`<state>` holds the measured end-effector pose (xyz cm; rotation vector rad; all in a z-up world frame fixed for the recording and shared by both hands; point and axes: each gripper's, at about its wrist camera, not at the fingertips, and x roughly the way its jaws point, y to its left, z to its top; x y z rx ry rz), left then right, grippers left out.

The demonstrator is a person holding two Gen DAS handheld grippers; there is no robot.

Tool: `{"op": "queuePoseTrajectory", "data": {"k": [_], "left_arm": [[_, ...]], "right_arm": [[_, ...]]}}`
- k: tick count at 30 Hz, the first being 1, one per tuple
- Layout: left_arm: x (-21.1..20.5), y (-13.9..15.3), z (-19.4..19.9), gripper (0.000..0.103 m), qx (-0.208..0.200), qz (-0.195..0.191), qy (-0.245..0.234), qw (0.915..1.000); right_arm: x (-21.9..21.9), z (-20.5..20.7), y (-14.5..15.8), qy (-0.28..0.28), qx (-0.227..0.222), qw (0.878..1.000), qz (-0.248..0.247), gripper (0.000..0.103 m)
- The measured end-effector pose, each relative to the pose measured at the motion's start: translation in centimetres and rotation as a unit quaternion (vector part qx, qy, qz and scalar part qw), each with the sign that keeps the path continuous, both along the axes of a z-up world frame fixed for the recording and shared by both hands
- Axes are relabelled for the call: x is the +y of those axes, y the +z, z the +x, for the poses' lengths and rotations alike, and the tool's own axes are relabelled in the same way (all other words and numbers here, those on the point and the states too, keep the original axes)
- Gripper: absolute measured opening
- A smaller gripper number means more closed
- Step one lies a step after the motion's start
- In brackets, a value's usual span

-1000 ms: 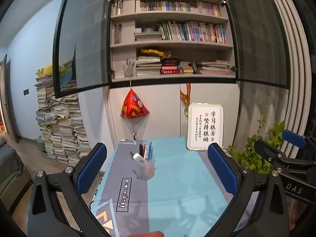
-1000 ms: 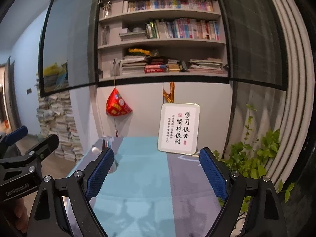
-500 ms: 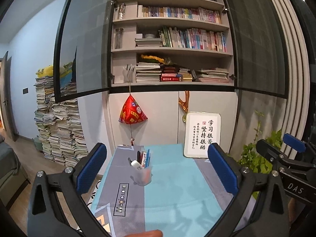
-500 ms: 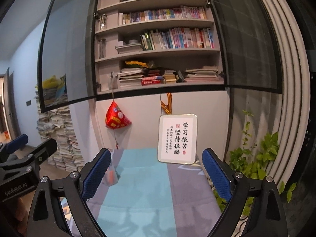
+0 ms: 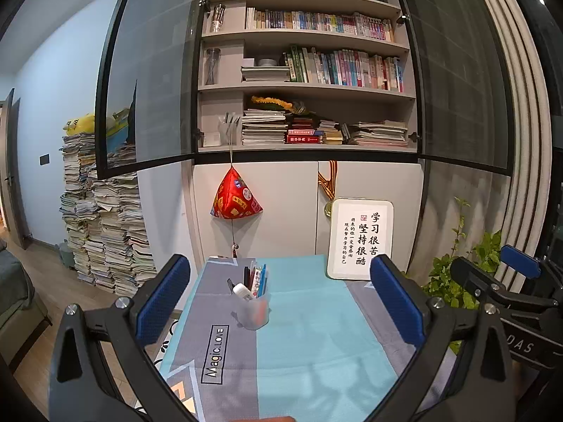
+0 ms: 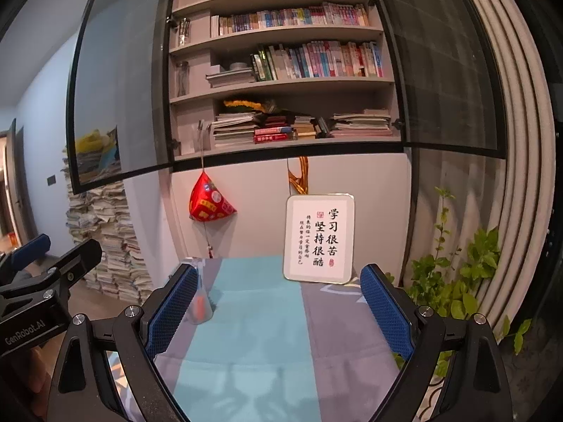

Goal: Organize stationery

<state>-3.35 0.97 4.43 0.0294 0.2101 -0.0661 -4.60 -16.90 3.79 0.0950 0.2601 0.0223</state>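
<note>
Left wrist view shows pens (image 5: 256, 277) all in the cup (image 5: 254, 311), table (image 5: 316, 344) clear, both grippers (image 5: 278, 299) (image 6: 278, 306) wide and empty, so it looks done.

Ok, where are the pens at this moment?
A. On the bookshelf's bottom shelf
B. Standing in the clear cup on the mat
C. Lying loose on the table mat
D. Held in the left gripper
B: the pens stand upright in the clear cup on the table mat, with both grippers open and empty.

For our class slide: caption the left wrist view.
Open left hand-held gripper faces a pen cup on a blue-grey table mat.
</note>
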Motion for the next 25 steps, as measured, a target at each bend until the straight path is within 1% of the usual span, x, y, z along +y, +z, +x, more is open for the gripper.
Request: {"op": "queuePoseTrajectory", "data": {"k": [6, 25], "left_arm": [[0.2, 0.0, -0.4, 0.102, -0.005, -0.002, -0.001, 1.0], [0.6, 0.3, -0.6, 0.102, -0.006, -0.003, 0.003, 1.0]], "right_arm": [[0.0, -0.7, 0.5, -0.003, -0.014, 1.0, 0.001, 0.094], [0.3, -1.2, 0.7, 0.001, -0.018, 1.0, -0.002, 0.094]]}}
